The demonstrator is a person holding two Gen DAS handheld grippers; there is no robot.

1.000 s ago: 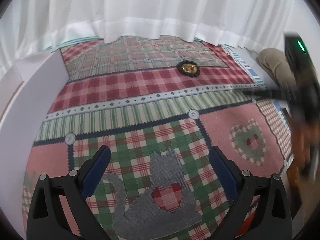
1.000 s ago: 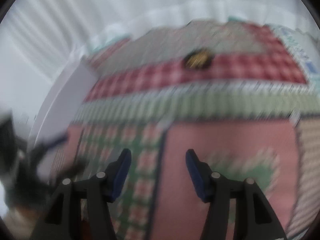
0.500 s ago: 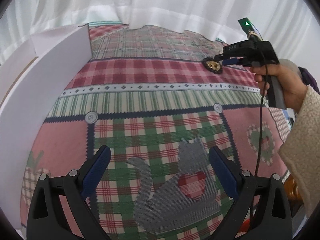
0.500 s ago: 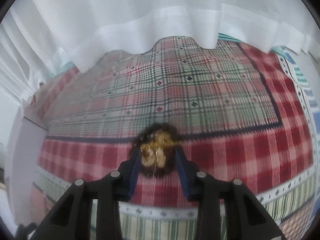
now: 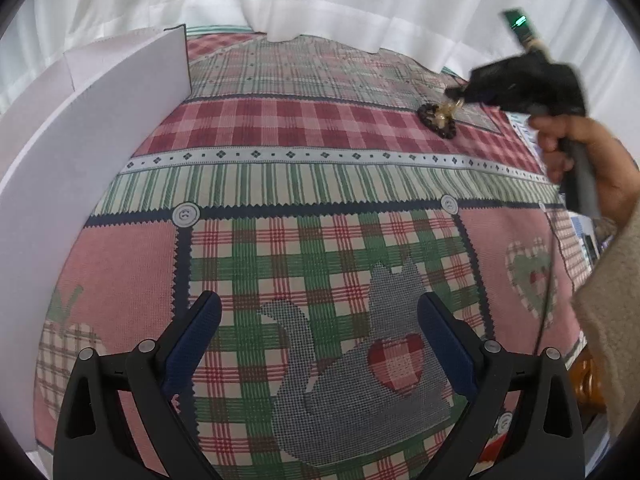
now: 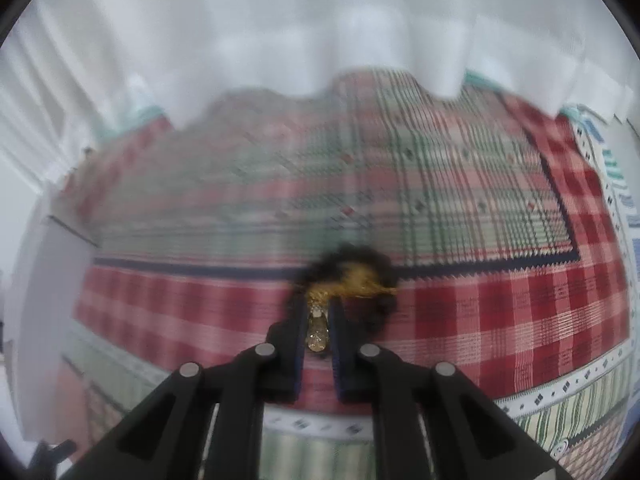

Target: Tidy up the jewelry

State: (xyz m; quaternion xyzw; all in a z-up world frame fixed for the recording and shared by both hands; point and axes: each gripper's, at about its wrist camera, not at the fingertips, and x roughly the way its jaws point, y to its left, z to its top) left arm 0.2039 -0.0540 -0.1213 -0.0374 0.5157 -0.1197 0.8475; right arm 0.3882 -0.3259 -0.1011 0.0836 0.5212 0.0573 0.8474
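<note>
- Nearest, the left hand-held gripper (image 5: 318, 344) hung with its blue-padded fingers spread wide and nothing between them, above the grey cat motif (image 5: 360, 364) woven into the patchwork plaid cloth (image 5: 280, 168) covering the bench, just as it had been a second before.
- Beside it on the left, a white foam board wall (image 5: 72, 160) stood upright along the edge of the cloth.
- Farther out, the right hand-held gripper (image 6: 318, 320) had closed in: a second ago it was swinging across in a blur, half a second ago its fingers straddled the jewelry still parted, and now they were pressed nearly together, pinching a small gold drop-shaped piece (image 6: 317, 334).
- That piece belonged to the tangle of gold jewelry (image 5: 444, 114) lying on a dark, scalloped little mat (image 5: 440, 126) on the red-checked band of the cloth, toward the far right.
- From the left wrist view the right gripper's tip was touching the gold cluster, with the person's right hand (image 5: 576, 160) wrapped around the handle.
- The grasp therefore looked made, though the motion blur left it unclear whether the piece had left the mat yet or how much of the tangle would follow it.
- Beyond everything, white curtains (image 5: 320, 0) hung down to the far edge of the bench.
- No tray or box for sorting showed, so the task seemed barely begun.
</note>
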